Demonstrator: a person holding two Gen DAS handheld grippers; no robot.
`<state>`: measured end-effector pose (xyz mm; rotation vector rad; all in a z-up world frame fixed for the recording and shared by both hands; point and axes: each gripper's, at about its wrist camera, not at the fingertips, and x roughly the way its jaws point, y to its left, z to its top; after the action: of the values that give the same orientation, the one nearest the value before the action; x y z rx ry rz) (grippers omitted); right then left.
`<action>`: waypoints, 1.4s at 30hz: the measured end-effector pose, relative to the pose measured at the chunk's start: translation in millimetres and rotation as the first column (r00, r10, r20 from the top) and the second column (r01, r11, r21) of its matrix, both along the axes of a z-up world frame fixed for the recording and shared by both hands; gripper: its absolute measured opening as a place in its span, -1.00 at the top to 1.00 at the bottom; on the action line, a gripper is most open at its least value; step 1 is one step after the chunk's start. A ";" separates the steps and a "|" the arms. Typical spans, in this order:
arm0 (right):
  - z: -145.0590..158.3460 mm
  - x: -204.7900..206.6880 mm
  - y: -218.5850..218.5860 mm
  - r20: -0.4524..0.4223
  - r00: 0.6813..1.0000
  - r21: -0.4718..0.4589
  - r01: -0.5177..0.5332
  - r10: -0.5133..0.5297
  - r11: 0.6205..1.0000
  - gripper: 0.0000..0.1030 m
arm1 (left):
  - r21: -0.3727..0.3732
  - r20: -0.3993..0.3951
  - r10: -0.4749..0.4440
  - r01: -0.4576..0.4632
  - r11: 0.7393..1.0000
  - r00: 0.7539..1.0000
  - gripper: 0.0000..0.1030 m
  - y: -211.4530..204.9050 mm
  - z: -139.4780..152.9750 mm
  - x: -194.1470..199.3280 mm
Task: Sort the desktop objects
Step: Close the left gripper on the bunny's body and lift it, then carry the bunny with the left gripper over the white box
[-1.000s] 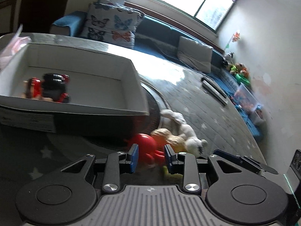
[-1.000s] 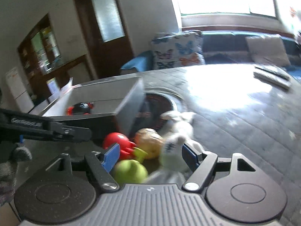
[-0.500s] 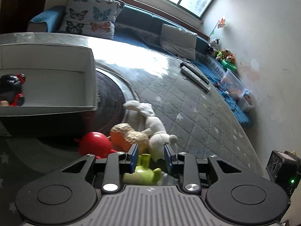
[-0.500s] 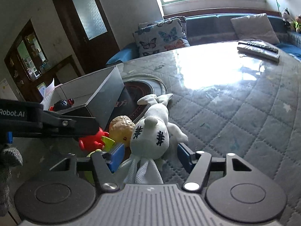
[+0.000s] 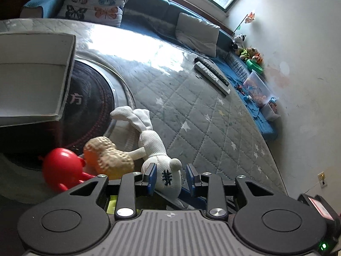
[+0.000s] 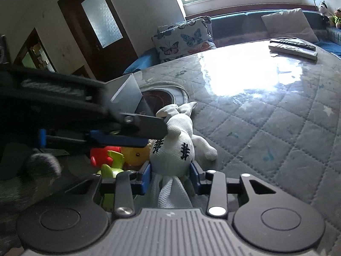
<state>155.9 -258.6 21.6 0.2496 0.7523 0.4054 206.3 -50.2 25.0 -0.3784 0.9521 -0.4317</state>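
Right tongs (image 6: pixel 171 176) now clenched on the white rabbit (image 6: pixel 172 149) (jaws were wide 0.5 s ago), gripping below its head. Left tongs (image 5: pixel 170 178) have shifted right, from the green toy (image 6: pixel 110 164) to the rabbit's head (image 5: pixel 167 175), jaws apart, not touching. Red toy (image 5: pixel 60 168) and peanut (image 5: pixel 110 160) to their left.
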 end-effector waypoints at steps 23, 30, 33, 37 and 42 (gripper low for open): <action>-4.1 -15.5 -21.0 0.001 0.999 0.032 0.042 -0.042 0.999 0.29 | -0.024 -0.034 -0.003 0.002 1.000 0.999 0.16 -25.9 -20.4 7.4; 25.1 -24.6 -11.3 0.081 0.997 0.007 0.014 -0.014 1.000 0.30 | -0.057 0.052 0.011 -0.008 0.998 0.999 0.20 -11.1 6.7 -8.9; 42.5 -25.2 -1.1 0.129 0.991 -0.005 -0.018 0.019 1.000 0.30 | -0.072 0.109 0.041 -0.033 0.997 0.993 0.20 4.3 24.6 -16.7; 67.2 -16.2 27.3 0.198 0.975 -0.033 -0.096 0.100 0.995 0.30 | -0.077 0.182 0.101 -0.088 0.993 0.978 0.20 32.8 48.5 -22.4; 87.8 9.1 73.1 0.258 0.940 -0.082 -0.207 0.221 0.975 0.30 | -0.105 0.227 0.204 -0.184 0.977 0.952 0.20 80.1 65.8 -15.2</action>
<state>165.1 -185.5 109.4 0.0589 0.5255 0.6117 191.1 29.9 90.8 -0.4797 0.6585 -0.3279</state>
